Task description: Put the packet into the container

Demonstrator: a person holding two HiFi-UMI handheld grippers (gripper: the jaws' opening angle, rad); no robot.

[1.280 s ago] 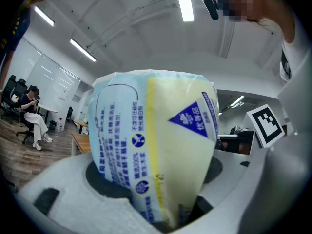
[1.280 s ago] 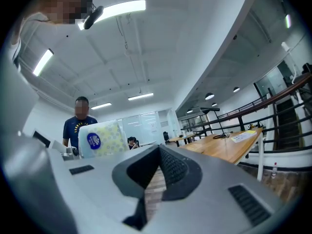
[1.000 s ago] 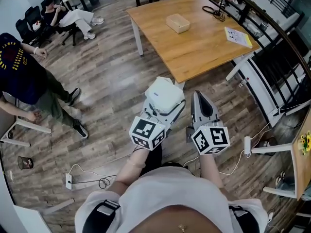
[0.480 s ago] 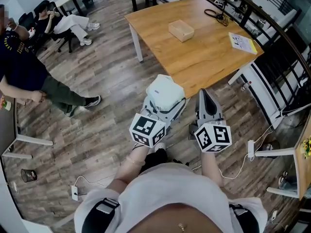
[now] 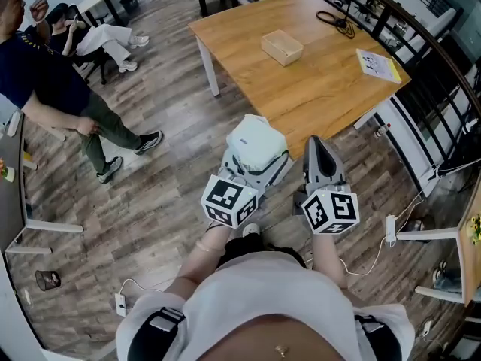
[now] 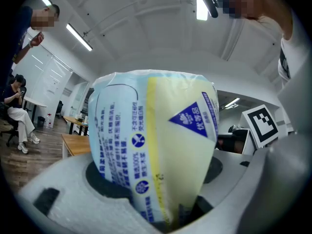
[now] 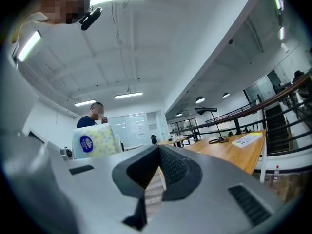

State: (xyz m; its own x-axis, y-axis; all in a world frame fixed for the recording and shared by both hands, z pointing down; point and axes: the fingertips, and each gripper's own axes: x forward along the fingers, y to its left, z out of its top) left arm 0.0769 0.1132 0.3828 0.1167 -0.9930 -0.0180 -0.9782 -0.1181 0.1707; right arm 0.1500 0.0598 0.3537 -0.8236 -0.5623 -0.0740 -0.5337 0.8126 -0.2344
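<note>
The table (image 5: 323, 96) stands ahead of the person with its near corner towards them. Open wooden floor (image 5: 158, 201) lies along its left edge, and a dark railing (image 5: 440, 66) runs just beyond its right edge. A small cardboard box (image 5: 282, 47), the container, sits near the middle of the table, well apart from every edge. A black cable (image 5: 336, 19) lies by the far edge and a yellow leaflet (image 5: 378, 65) near the right edge.

The left hand-held gripper (image 5: 254, 168) is clamped on the packet (image 5: 256, 143), a soft pack of tissues, held in the air over the floor just short of the near corner. The packet juts forward out of the jaws, its length along them and its free end towards the table. The right hand-held gripper (image 5: 317, 143) has its jaws together with nothing between them, and is held just beside the left one.

The head view shows only the packet's pale top. The left gripper view shows its blue print and yellow face filling the space between the jaws. The right gripper view catches the packet's end from the side.

A standing person (image 5: 52, 89) and a seated person (image 5: 98, 36) are on the floor, well off the table's left edge.
</note>
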